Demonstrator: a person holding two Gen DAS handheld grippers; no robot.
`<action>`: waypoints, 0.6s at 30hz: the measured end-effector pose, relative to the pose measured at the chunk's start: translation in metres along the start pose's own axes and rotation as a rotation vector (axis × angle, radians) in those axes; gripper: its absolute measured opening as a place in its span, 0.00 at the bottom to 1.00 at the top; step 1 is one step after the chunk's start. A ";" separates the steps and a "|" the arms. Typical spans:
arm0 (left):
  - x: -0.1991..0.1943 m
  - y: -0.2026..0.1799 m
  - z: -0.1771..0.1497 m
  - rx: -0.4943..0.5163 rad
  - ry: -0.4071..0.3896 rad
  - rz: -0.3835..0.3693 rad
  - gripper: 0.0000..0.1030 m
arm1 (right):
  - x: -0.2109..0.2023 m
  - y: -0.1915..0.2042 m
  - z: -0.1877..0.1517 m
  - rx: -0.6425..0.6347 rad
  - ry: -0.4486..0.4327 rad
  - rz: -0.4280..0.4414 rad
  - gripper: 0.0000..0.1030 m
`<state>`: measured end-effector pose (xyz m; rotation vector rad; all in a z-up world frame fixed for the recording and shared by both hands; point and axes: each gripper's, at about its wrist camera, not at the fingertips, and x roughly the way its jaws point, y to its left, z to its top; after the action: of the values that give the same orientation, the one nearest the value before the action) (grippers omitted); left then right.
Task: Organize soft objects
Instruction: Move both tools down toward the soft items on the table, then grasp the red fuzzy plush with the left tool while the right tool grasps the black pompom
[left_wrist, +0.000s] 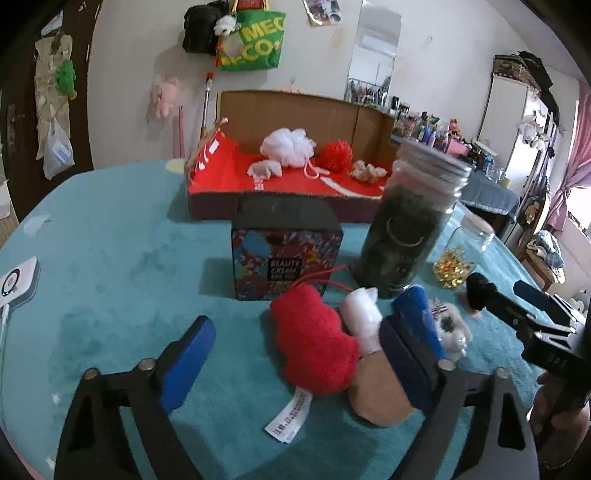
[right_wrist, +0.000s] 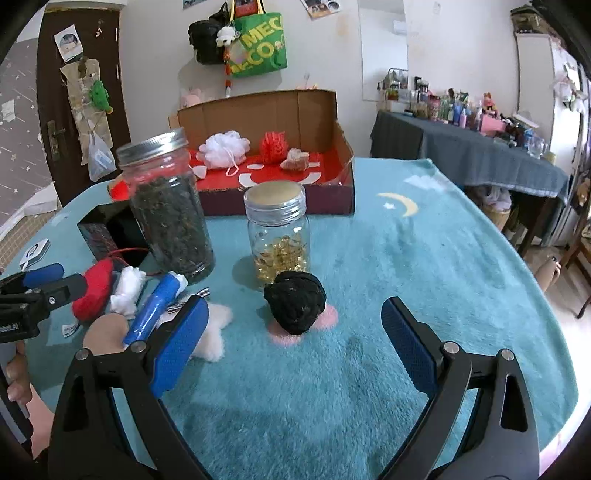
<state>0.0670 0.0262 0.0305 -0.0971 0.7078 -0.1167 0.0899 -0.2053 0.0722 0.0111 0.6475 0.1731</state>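
Note:
A plush doll with a red hat (left_wrist: 314, 339), white body and tan face (left_wrist: 376, 395) lies on the teal cloth between the fingers of my open left gripper (left_wrist: 306, 328); it also shows in the right wrist view (right_wrist: 98, 291). A black yarn ball (right_wrist: 295, 306) lies just ahead of my open right gripper (right_wrist: 295, 325), also seen in the left wrist view (left_wrist: 480, 291). A small white plush (left_wrist: 454, 328) lies beside the doll. The cardboard box (left_wrist: 295, 110) with red lining holds a white puff (left_wrist: 288, 146), a red pompom (left_wrist: 336, 155) and small plush pieces.
A tall jar of dark leaves (left_wrist: 410, 221), a small jar of gold capsules (right_wrist: 279, 236) and a colourful beauty-cream box (left_wrist: 284, 254) stand between the grippers and the cardboard box. A white device (left_wrist: 18, 282) lies at the table's left edge.

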 end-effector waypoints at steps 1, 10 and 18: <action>0.003 0.001 0.000 0.002 0.010 0.001 0.83 | 0.002 0.000 0.001 -0.002 0.007 0.001 0.91; 0.019 -0.001 -0.005 0.007 0.091 -0.102 0.48 | 0.023 -0.005 0.003 0.021 0.090 0.053 0.28; 0.002 -0.011 0.001 0.043 0.046 -0.135 0.46 | 0.001 0.012 0.000 -0.033 0.030 0.111 0.25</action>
<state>0.0683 0.0151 0.0314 -0.1015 0.7440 -0.2638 0.0886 -0.1929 0.0727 0.0126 0.6745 0.2913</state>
